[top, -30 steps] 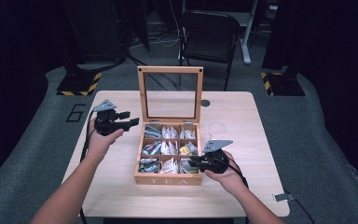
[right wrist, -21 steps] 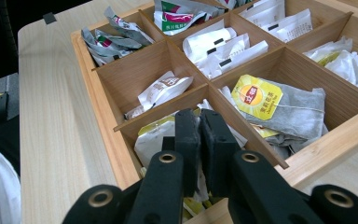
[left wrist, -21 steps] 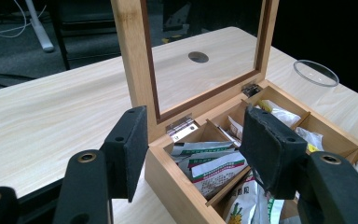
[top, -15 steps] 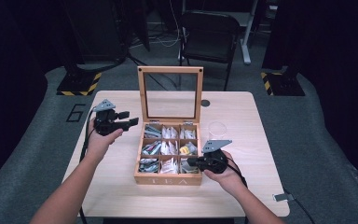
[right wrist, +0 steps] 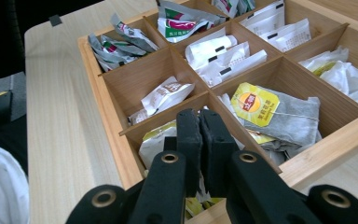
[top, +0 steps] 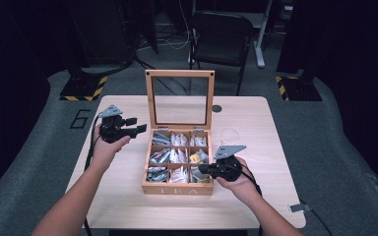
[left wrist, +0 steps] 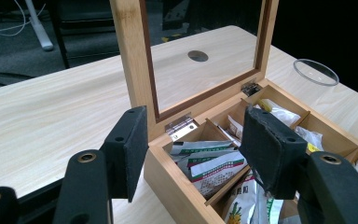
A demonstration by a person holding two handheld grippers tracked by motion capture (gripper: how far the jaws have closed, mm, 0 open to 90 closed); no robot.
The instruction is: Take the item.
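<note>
An open bamboo tea box [top: 177,187] with a glass-paned lid standing upright sits near the middle of the pale wooden table [top: 256,128], its nine compartments filled with tea sachets. The right gripper [top: 203,169] reaches in over the box's right side, and the right gripper view shows its jaws dipped into the compartment at the near right corner of the box. There its pads [right wrist: 190,135] have just been closing and now stand pressed together. A pale sachet with a yellow-green top edge [right wrist: 154,142] lies directly under and beside them; whether its edge is actually pinched between the pads I cannot tell, since the jaws hide the contact. In the next compartment lies a yellow-labelled tea bag [right wrist: 272,114], untouched.

The left gripper [top: 139,129] hovers off the box's far left corner, above the table, its jaws held about half apart with nothing between them; the left gripper view looks past them at the lid hinge [left wrist: 181,127] and green-and-white sachets [left wrist: 209,163].

The step in hand looks like picking one sachet out of the near right compartment. The next move calls for a slow, straight lift clear of the dividers, checking that a single sachet comes up. A clear plastic ring [top: 229,133] lies on the table right of the box.
</note>
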